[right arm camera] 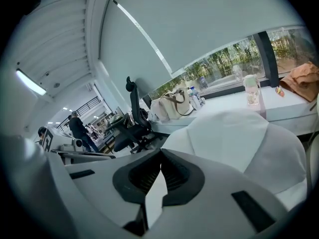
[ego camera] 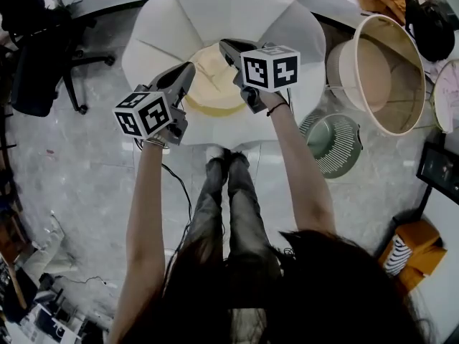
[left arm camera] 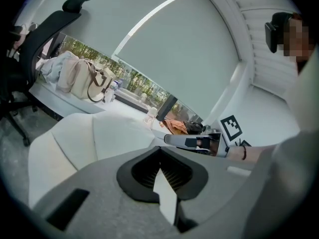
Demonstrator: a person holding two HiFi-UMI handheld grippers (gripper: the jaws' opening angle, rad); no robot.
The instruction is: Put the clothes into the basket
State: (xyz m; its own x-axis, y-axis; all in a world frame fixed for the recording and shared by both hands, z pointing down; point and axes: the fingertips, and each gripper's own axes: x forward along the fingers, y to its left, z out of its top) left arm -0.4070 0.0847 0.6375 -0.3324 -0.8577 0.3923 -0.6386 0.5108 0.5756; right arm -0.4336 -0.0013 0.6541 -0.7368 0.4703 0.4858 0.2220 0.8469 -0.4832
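The person holds both tools out over a large white padded seat with petal-shaped sections [ego camera: 179, 20], and a cream-yellow cloth garment [ego camera: 215, 84] hangs between the two tips, in front of the seat. The left gripper [ego camera: 190, 69] has its jaws pressed together on a strip of that pale cloth, which shows as a white wedge [left arm camera: 167, 195] running back from the meeting tips [left arm camera: 159, 151] in the left gripper view. The right gripper [ego camera: 224, 45] is clamped the same way, with a similar sliver of the garment [right arm camera: 154, 198] caught between its ridged dark pads just behind the tips [right arm camera: 160, 156]. The round beige basket with a white rim [ego camera: 405, 84] sits to the person's right of the seat, tipped so that its open mouth faces up toward the head camera; the garment is well apart from it. A green round slatted object [ego camera: 333, 145] lies on the grey floor just beside the basket, nearer the person. A black office chair [ego camera: 36, 49] stands at the far left. Beyond the seat runs a white counter under the windows, carrying a beige handbag [right arm camera: 169, 106], a small pale bottle [right arm camera: 252, 91] and a crumpled orange-brown cloth [right arm camera: 301, 78].
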